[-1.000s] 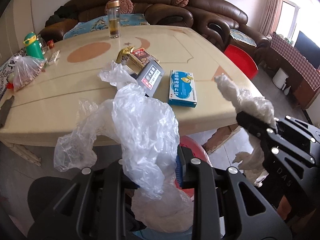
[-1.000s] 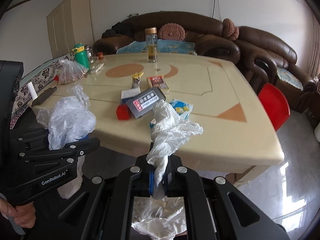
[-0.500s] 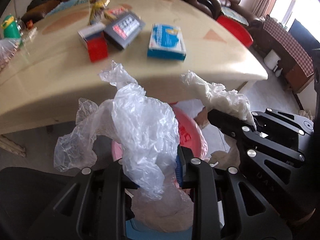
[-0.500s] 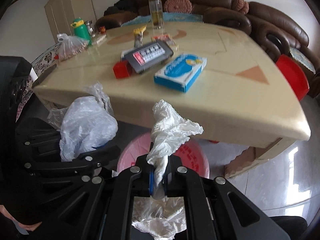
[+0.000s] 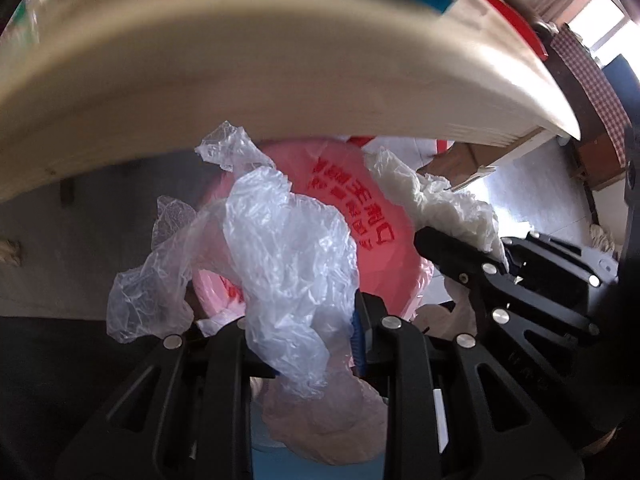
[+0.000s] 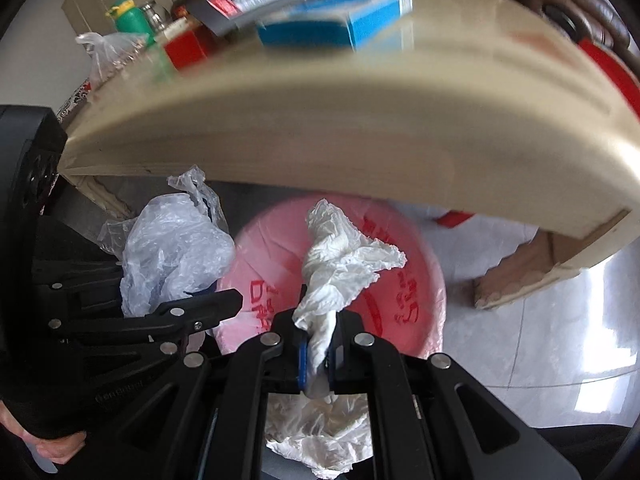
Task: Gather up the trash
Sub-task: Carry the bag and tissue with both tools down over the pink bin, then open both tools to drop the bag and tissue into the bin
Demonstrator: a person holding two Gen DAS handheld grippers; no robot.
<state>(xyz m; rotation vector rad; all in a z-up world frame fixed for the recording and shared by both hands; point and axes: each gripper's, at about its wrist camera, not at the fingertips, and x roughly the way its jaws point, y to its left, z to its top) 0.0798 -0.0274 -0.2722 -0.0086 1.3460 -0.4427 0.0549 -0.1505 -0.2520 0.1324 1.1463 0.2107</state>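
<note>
Left wrist view, left gripper point(image 5: 316, 344) clamped on clear plastic bag point(image 5: 288, 256); right gripper point(image 6: 318, 354) pinching white tissue point(image 6: 344, 264)

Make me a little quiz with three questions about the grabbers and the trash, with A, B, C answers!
1. Where is the pink bin?
A. On the table
B. On the floor, below the table edge
C. On the sofa

2. What colour is the flat box nearest the table's edge?
A. Blue
B. Yellow
C. Black

3. What is the right gripper doing?
A. Standing open with nothing in it
B. Squeezing a bottle
C. Shut on the crumpled white tissue

Answers:
1. B: the bin's bag-lined mouth shows under the table edge, beside floor tiles.
2. A: its side and top are bright blue.
3. C: the tissue is pinched between the pads and sticks up over the bin. The left gripper likewise holds a clear plastic bag.
</note>
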